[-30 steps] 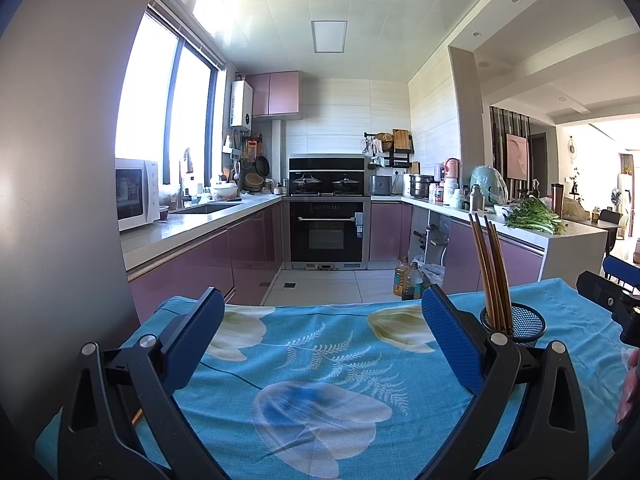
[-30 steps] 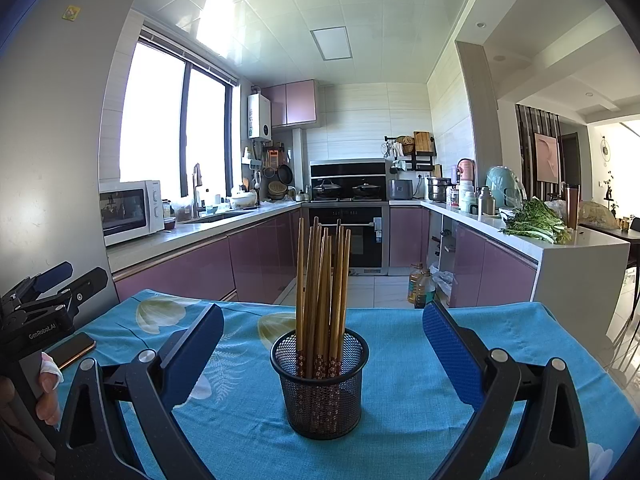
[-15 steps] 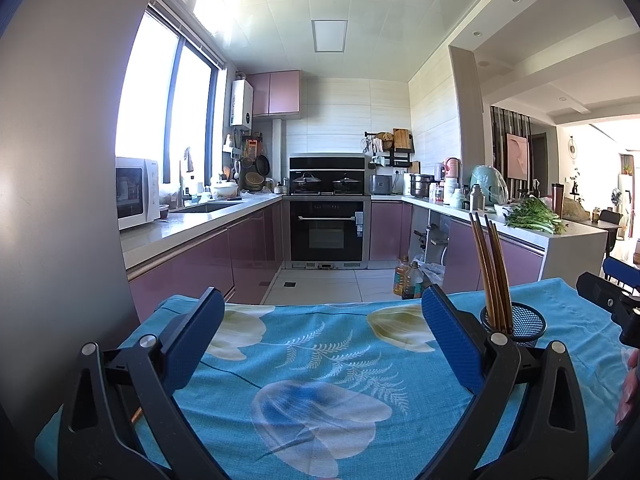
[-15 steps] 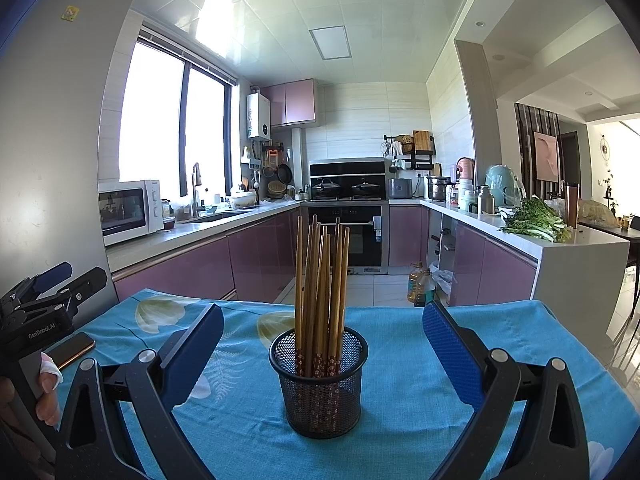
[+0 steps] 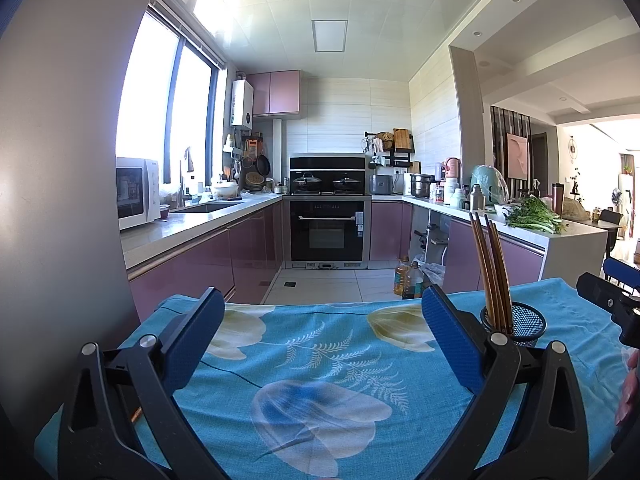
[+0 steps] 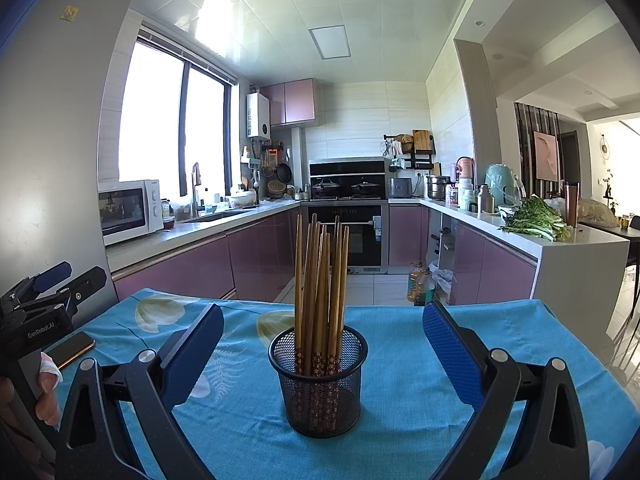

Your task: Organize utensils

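**Chopsticks Standing in the Holder, Both Tools Idle**

The right tool [image 6: 322,350] is being held wide apart and empty, pointed straight at the mesh holder [image 6: 318,384], which is standing upright on the blue flowered cloth of the counter [image 6: 500,320] just ahead of the spread fingers. The left tool [image 5: 320,336] is likewise being held wide and empty, with only bare cloth between its fingers; the holder is being seen off to its right.

The chopsticks [image 6: 320,288] are being kept together in the holder, tips down. About nine are being counted from the right view, though overlap is making an exact count uncertain. One holder is being counted. No loose utensils are being spotted on the cloth, so the sorting is being judged finished or very nearly so. One phone [image 6: 74,350] is lying near the left edge.
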A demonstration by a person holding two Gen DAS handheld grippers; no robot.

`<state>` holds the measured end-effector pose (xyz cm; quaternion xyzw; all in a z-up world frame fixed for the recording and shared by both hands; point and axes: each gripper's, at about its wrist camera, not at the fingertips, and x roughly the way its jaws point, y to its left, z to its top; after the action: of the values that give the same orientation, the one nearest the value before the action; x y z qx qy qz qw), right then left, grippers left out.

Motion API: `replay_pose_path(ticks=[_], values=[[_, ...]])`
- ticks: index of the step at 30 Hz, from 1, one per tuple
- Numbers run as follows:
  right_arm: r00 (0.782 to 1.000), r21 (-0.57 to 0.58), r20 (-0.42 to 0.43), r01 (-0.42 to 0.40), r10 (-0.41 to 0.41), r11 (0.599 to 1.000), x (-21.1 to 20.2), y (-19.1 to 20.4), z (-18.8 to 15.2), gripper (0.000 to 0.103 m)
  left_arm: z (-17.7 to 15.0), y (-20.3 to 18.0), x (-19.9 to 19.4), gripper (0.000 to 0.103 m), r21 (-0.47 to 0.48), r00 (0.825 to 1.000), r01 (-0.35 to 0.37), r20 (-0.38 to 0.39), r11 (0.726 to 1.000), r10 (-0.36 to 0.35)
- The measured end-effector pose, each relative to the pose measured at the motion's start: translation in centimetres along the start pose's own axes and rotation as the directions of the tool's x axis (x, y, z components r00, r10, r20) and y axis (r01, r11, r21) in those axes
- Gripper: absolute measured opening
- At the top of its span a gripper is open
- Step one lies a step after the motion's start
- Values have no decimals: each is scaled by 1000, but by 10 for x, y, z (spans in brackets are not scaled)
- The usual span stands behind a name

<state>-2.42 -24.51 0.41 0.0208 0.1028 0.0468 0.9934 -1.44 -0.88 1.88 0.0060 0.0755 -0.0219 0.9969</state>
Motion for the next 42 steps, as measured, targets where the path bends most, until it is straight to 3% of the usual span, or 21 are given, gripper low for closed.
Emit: replay_pose_path(ticks=[42], values=[[1000,6,-5,5,-5,1000,2,3,-1,97,0,0,1,97,-1,1000,1,-3,1000,-1]])
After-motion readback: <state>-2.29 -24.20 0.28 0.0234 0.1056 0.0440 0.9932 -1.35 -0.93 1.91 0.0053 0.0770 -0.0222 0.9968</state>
